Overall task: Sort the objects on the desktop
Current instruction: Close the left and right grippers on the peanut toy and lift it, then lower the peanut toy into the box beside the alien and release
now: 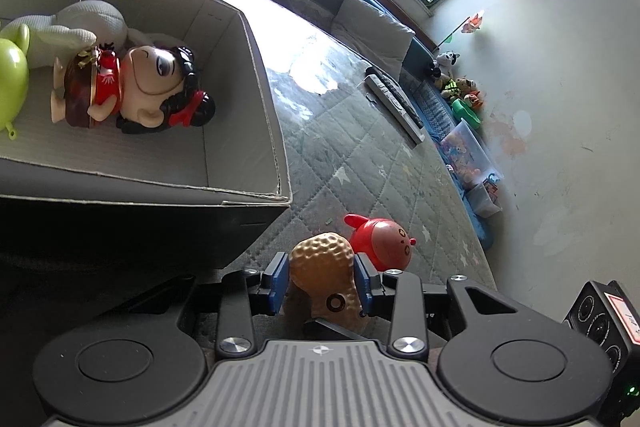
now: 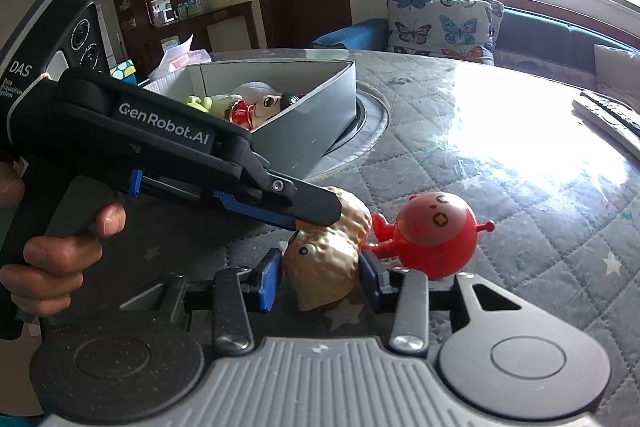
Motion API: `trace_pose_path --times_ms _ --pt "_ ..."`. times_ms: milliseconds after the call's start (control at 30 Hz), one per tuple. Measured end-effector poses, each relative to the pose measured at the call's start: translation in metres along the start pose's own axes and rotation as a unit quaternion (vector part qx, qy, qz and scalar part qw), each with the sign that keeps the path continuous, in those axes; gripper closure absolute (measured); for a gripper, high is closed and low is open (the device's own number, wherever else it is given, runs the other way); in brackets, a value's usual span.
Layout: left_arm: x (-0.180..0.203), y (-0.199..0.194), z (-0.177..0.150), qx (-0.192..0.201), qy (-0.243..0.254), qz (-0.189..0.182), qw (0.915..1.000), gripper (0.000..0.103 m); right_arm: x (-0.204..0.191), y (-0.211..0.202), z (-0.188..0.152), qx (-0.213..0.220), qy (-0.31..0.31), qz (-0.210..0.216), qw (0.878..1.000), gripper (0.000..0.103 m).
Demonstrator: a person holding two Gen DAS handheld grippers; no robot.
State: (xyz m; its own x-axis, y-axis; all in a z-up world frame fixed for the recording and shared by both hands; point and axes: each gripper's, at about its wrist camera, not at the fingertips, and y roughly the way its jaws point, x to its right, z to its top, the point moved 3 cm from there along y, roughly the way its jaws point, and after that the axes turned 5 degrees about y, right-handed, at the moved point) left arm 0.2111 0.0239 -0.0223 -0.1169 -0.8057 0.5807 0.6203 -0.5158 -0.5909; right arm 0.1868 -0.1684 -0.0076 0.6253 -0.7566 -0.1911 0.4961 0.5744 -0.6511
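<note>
"GenRobot.AI" on left hand-held gripper [image 2: 316,223], "DAS", likely

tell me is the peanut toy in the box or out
Out: the peanut toy lies on the quilted table between the left tongs, beside the grey box.

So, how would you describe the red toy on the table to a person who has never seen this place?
Find the grey cardboard box on the quilted table. In front of its corner two toys stand close together. The red toy is the smooth round one with small horns and a printed face; its neighbour, the peanut toy, is tan and bumpy.
</note>
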Motion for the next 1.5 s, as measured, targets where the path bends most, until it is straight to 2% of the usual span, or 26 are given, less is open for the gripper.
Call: trace_pose_path --times_ms 367,567,700,1000,1200,1500 --pt "0.012 -0.029 -0.012 0.022 0.018 -0.009 0.9996 0.066 -0.017 -0.023 -0.004 0.012 -0.013 0.011 1.0 0.062" --pt "0.02 -0.069 -0.008 0.073 0.03 -0.002 0.9969 0.066 -0.043 -0.037 0.015 0.04 -0.052 0.018 0.998 0.062" --pt "0.02 -0.091 0.006 0.106 0.037 0.012 0.9936 0.066 -0.058 -0.034 0.04 0.057 -0.079 0.026 0.995 0.062" --pt "-0.016 -0.118 0.047 0.152 0.018 0.051 0.9869 0.066 -0.091 0.009 0.094 0.063 -0.119 0.058 0.989 0.062" --pt "-0.055 -0.117 0.066 0.152 -0.014 0.064 0.9863 0.067 -0.106 0.047 0.111 0.044 -0.128 0.074 0.988 0.064" --pt "-0.102 -0.108 0.072 0.144 -0.058 0.072 0.9852 0.067 -0.112 0.098 0.121 -0.002 -0.134 0.096 0.986 0.064"
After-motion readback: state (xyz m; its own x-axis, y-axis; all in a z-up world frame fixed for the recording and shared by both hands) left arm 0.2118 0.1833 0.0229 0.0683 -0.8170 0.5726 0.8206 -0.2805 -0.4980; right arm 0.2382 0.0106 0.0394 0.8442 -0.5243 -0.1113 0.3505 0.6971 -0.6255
